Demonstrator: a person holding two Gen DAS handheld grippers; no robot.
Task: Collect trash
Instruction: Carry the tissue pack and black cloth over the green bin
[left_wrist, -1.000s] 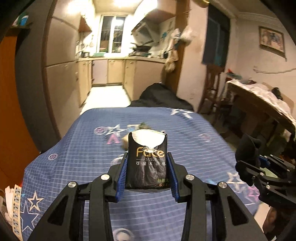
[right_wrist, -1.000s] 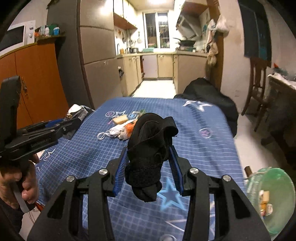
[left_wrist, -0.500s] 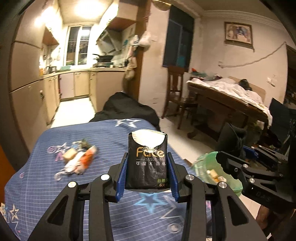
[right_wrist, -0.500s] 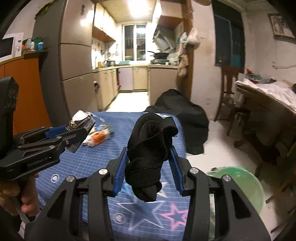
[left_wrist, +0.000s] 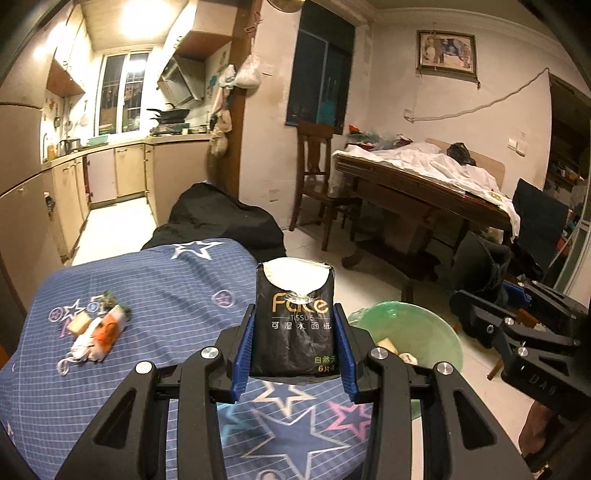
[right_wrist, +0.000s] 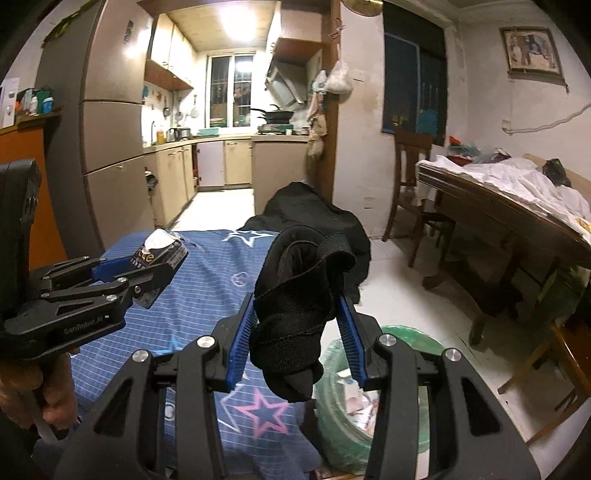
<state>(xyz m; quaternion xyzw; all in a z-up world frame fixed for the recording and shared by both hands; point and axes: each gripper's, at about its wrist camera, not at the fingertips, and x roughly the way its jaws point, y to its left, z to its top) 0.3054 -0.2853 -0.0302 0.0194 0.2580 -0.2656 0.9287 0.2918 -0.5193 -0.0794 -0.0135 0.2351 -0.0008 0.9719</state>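
My left gripper (left_wrist: 294, 334) is shut on a black tissue pack (left_wrist: 295, 317) with white tissue at its top, held above the edge of the blue star-patterned bed (left_wrist: 166, 280). My right gripper (right_wrist: 295, 328) is shut on a black glove (right_wrist: 299, 291), above the bed's corner. A green basin (left_wrist: 417, 332) with scraps inside stands on the floor just right of the bed; it also shows in the right wrist view (right_wrist: 406, 332), below and right of the glove. The left gripper with the pack (right_wrist: 159, 251) shows at the left of the right wrist view.
A pile of wrappers and white scraps (left_wrist: 96, 328) lies on the bed's left part. A black bag (left_wrist: 221, 218) sits beyond the bed. A wooden table (left_wrist: 424, 188) with white cloth and a chair (left_wrist: 317, 177) stand to the right. Kitchen cabinets (left_wrist: 122, 173) are behind.
Both grippers have swung to the right with their loads. The green basin has come closer, just beyond and right of the tissue pack. The trash pile has shifted left in view.
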